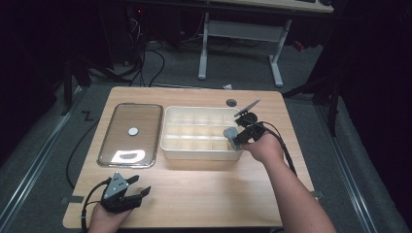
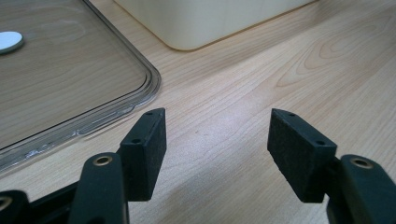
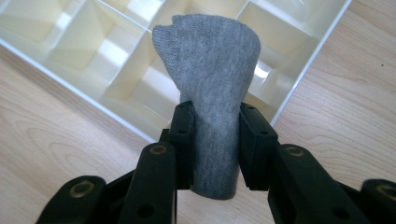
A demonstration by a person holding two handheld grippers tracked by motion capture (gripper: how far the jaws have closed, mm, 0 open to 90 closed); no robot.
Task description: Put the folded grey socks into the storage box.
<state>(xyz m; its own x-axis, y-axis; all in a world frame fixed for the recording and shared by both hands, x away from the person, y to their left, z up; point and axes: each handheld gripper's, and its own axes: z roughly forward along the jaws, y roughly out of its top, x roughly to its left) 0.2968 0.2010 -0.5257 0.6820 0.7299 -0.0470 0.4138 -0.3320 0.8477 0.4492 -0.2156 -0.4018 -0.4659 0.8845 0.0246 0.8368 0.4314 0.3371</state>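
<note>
A rolled grey sock (image 3: 212, 102) is clamped between the pads of my right gripper (image 3: 215, 140). It hangs over the near right corner of a cream compartment box (image 1: 170, 131), where the sock (image 1: 231, 137) shows as a small grey roll at the right gripper (image 1: 238, 138). The box's compartments (image 3: 84, 51) below the sock look empty. My left gripper (image 1: 137, 193) rests on the table near the front left edge, jaws wide apart with only bare wood between its pads (image 2: 144, 149).
A clear plastic lid (image 1: 130, 134) with a white round sticker (image 1: 133, 131) lies left of the box; its corner (image 2: 140, 88) is just ahead of the left gripper. A dark round grommet (image 1: 231, 102) sits behind the box. Bare wooden tabletop (image 1: 204, 189) lies in front.
</note>
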